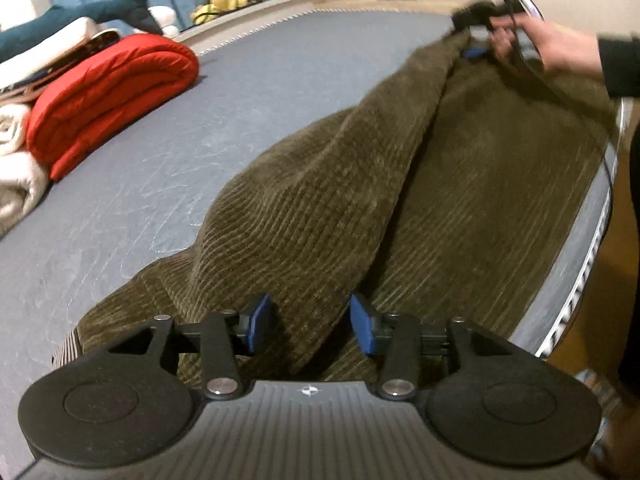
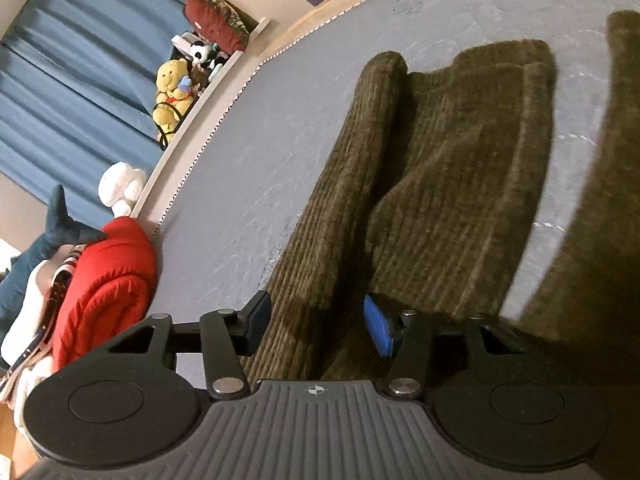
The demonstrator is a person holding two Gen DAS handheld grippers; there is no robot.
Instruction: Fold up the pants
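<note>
1. Nearest the lens, the left claw [image 1: 310,326] is hovering low over the olive corduroy pants [image 1: 360,208], its blue pads apart and not pressing the ridge of cloth rising between them.
2. Those pants are lying spread across the near right part of the grey-blue bed [image 1: 160,140], reaching its right edge.
3. At the far right, the right claw [image 2: 316,320] is standing part open astride a fold of the pants; whether its pads are pinching I cannot tell.
4. A person's hand [image 1: 552,46] is holding that claw.
5. Far left, a red quilt [image 1: 108,92] is lying rolled on the bed.
</note>
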